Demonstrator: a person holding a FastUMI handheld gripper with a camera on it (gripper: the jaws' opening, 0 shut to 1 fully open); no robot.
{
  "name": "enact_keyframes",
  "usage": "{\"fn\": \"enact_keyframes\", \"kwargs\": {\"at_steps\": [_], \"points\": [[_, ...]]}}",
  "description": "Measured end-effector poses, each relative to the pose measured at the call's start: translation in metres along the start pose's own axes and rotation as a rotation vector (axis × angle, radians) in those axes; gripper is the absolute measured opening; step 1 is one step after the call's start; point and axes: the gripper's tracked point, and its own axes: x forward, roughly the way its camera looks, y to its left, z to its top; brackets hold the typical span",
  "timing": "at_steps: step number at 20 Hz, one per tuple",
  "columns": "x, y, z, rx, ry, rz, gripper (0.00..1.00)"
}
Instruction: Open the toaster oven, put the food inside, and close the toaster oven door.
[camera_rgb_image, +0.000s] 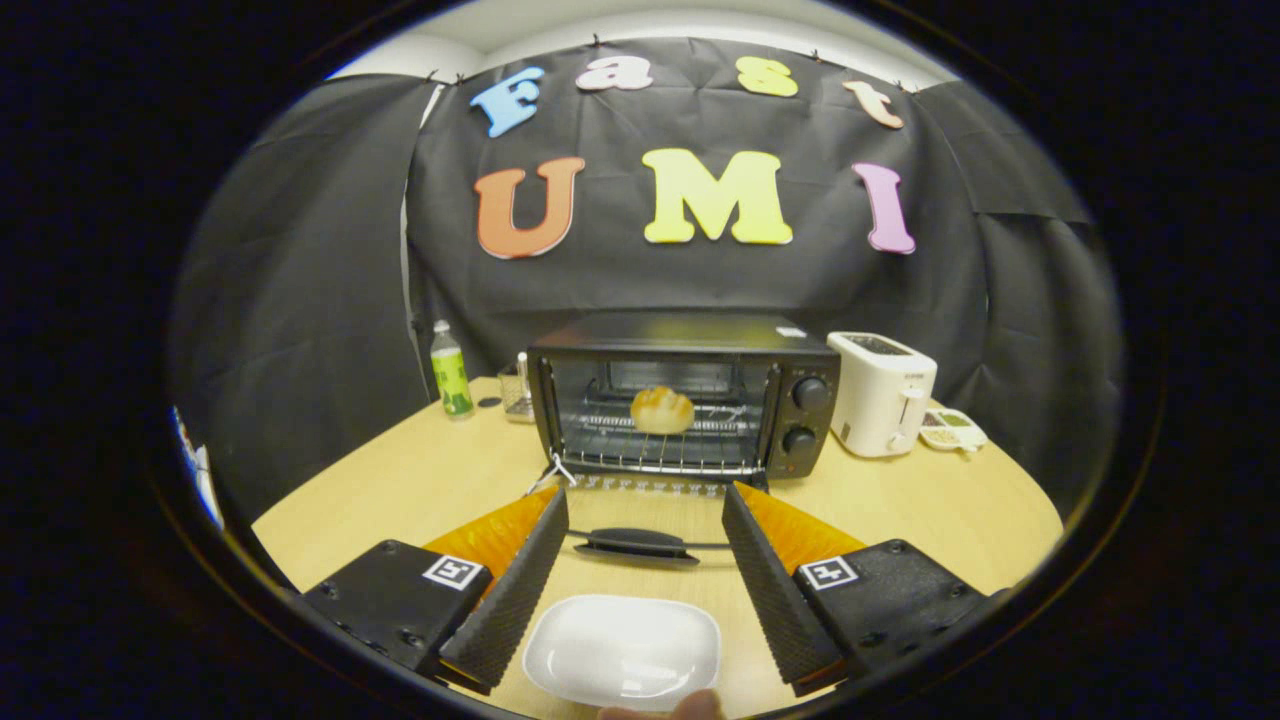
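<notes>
Bun (661, 409) inside toaster oven (690, 400), beyond open-fingered hand-held gripper (645, 500).

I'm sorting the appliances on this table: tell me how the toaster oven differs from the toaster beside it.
The toaster oven is black, wide and low; the toaster is white, narrower and upright. The oven's glass door is folded down, showing a bread roll on its rack; the toaster shows no food. Both stand beyond the open jaws of the gripper.

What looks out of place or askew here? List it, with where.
Nothing stands out. The toaster oven has its door folded down flat, the bread roll sits on the rack, the white plate lies empty between the open fingers. Nothing spilled or tilted.
</notes>
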Motion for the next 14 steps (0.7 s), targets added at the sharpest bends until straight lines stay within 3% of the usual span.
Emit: {"fn": "enact_keyframes", "kwargs": {"at_steps": [5,14], "points": [[0.030,-0.004,-0.055,0.047,0.162,-0.006,1.00],[0.061,-0.006,-0.090,0.067,0.315,-0.016,1.00]]}}
